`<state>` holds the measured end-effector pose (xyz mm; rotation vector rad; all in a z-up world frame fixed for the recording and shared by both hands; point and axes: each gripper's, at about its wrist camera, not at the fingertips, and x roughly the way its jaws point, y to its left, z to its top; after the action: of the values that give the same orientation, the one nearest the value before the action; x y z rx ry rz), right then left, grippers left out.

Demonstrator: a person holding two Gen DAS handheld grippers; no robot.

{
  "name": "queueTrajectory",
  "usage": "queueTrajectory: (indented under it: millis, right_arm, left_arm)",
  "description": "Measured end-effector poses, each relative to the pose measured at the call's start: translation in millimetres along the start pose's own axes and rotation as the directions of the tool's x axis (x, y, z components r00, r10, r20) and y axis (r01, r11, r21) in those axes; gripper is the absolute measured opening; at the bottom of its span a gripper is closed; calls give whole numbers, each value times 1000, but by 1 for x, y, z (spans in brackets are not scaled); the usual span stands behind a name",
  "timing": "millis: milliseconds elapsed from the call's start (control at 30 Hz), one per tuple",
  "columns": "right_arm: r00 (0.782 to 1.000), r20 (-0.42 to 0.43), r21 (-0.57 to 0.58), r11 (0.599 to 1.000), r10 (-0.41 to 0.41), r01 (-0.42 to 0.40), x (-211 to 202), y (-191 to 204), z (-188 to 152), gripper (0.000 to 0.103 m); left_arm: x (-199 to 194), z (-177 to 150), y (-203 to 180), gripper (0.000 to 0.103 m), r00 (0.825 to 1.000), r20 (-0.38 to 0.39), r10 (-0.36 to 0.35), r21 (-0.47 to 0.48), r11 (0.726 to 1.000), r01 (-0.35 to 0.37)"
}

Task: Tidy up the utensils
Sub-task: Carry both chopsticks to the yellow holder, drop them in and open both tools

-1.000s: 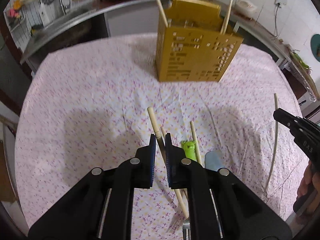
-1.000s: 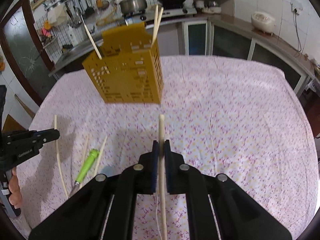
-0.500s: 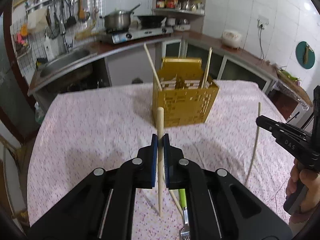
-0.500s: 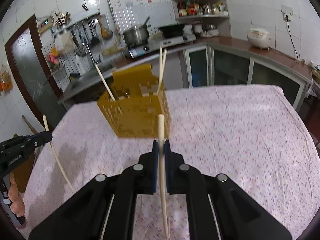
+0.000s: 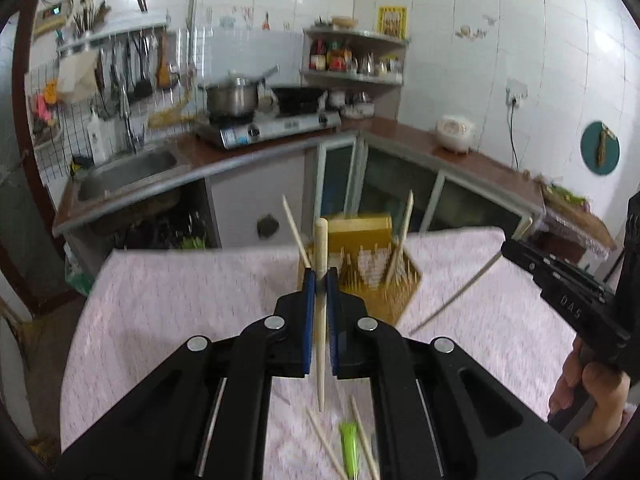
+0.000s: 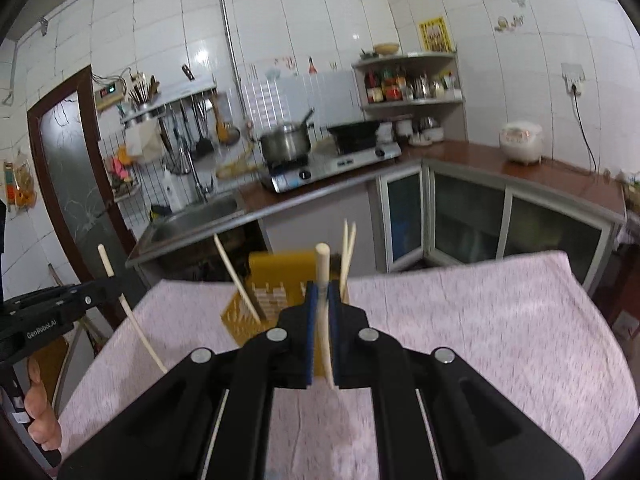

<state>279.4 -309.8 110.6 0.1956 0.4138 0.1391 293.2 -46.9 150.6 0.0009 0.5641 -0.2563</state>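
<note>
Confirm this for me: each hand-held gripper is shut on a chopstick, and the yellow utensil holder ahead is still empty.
Not empty. The yellow utensil holder already has chopsticks standing in it, as the right wrist view shows. Each hand-held gripper, left and right, is shut on a chopstick.

The yellow basket (image 5: 372,276) stands in the way ahead, with sticks (image 5: 294,230) poking up from it. The table (image 6: 500,320) on its right side is bare. More sticks (image 5: 362,436) lie near the front.
</note>
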Motion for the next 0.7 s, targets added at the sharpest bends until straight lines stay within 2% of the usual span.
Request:
queueTrajectory:
  millis: [133, 267, 367, 500, 700]
  right_arm:
    - [998, 61, -14, 1000, 9, -8, -1, 8, 45, 6]
    - [996, 90, -36, 999, 3, 0, 7, 15, 75, 6]
    - [997, 81, -49, 999, -4, 8, 19, 16, 86, 6]
    - [999, 32, -51, 999, -11, 12, 44, 10, 79, 6]
    - [995, -100, -59, 998, -14, 8, 94, 1, 47, 6]
  left_arm:
    - [0, 46, 0, 5, 996, 83, 14, -15, 1000, -13]
    - [8, 75, -1, 4, 987, 156, 29, -27, 999, -25]
    - [25, 87, -2, 4, 986, 163, 26, -44, 999, -19]
    - [55, 85, -5, 4, 988, 154, 29, -47, 999, -22]
    - [107, 59, -6, 5, 996, 76, 37, -24, 999, -35]
